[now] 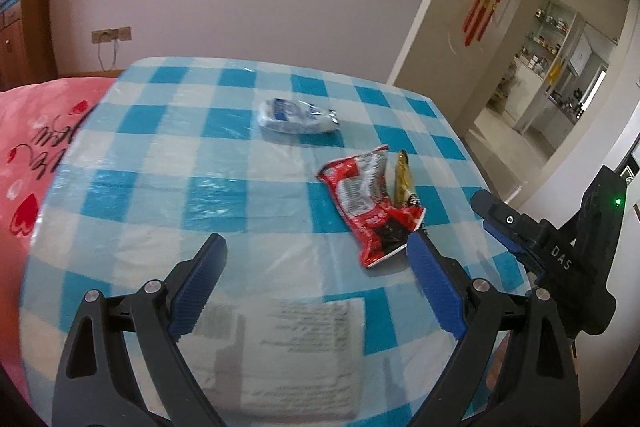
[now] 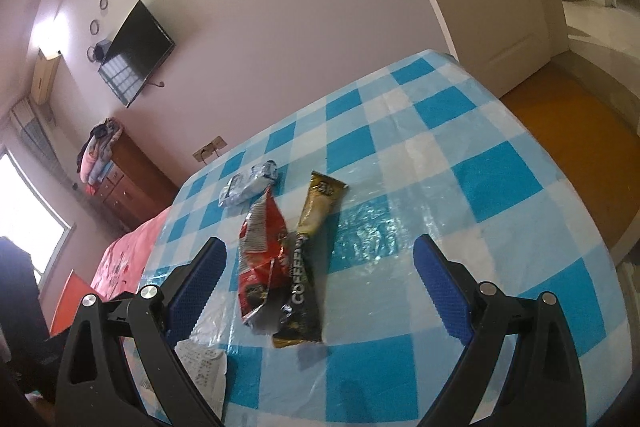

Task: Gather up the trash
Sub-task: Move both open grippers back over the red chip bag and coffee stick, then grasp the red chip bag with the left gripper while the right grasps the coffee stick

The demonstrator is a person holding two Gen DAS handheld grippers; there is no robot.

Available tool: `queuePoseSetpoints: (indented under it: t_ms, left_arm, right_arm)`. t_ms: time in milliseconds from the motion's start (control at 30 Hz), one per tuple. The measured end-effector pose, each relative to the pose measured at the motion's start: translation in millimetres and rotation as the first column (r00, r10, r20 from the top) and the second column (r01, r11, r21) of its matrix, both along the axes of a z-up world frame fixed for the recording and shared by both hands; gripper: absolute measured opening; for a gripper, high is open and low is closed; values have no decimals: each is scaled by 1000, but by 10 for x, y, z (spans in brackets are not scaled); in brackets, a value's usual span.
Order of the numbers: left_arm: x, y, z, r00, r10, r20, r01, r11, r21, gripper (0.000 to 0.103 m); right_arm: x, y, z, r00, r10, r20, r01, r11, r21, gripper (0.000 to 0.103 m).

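- On checked desk (image 2: 460, 163): crumpled red wrapper (image 2: 262, 251) touching gold-black coffee sachet (image 2: 308, 255); white-blue packet (image 2: 248, 185) just beyond.
- Left fingers (image 1: 208, 279) spread wide, holding nothing; right fingers (image 2: 200, 287) likewise, straddling wrapper and sachet.

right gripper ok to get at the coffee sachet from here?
Probably yes. The right gripper is open, and the coffee sachet lies flat on the checked tablecloth between its fingers, nothing over it. One catch: the red wrapper touches its left side and may get pinched too.
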State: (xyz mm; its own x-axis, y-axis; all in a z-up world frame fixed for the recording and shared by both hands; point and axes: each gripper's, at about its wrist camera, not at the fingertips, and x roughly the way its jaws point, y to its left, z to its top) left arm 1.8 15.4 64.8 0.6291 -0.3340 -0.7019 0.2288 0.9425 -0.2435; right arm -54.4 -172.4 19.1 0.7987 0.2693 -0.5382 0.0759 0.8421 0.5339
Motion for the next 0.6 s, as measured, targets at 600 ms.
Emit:
queuePoseSetpoints:
  t_ms: [600]
  left_arm:
    - [741, -659, -370, 988, -47, -144, 39, 998, -55, 91]
  right_arm:
    - [122, -308, -98, 1000, -7, -11, 8, 998, 59, 93]
